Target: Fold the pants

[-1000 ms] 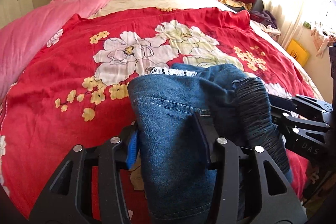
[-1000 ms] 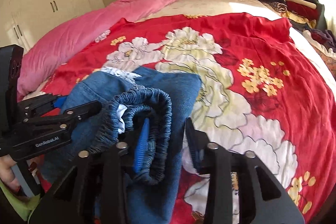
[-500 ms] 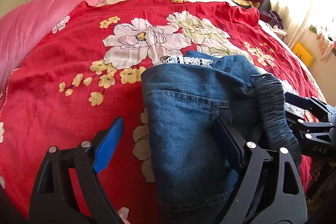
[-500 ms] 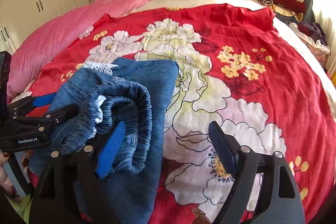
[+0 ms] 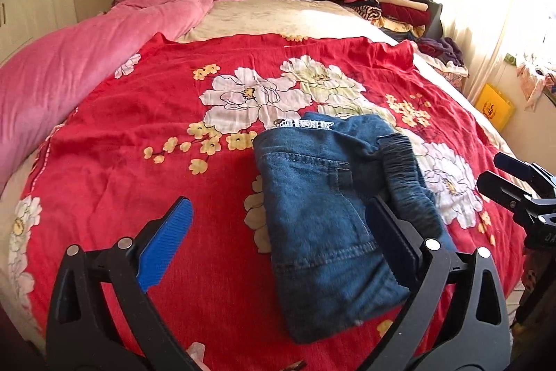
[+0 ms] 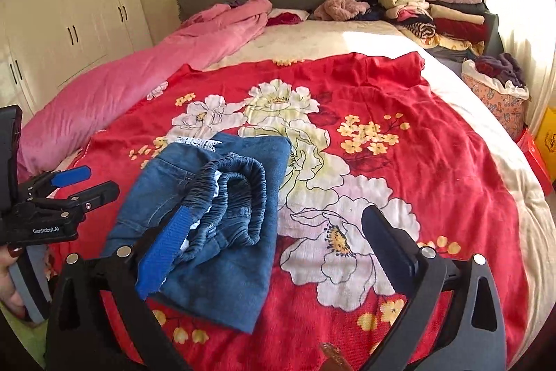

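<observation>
From the left wrist view, the left tool (image 5: pixel 278 232) has its jaws opening wide and nothing pinched; its dark pad stands over the folded pants (image 5: pixel 326 225), the blue ribbed pad over bare red cloth. The pants lie as a compact blue denim bundle on the red floral bedspread (image 5: pixel 139 127), near the bed's front edge, stitched seams on top, the gathered elastic waistband (image 5: pixel 406 183) along their right side and a strip of white lace (image 5: pixel 305 123) peeking out at the far end. This looks like the release after a fold; the next move probably calls for tidying or flattening that puffy waistband. From the right wrist view, the right tool (image 6: pixel 274 228) is likewise opening and holds nothing, its blue pad hovering over the ruffled waistband, which bulges in thick, springy loops and may resist lying flat. The denim looks soft and stays folded unaided. The other tool hangs at the far left, a hand (image 6: pixel 8 273) on its handle.
</observation>
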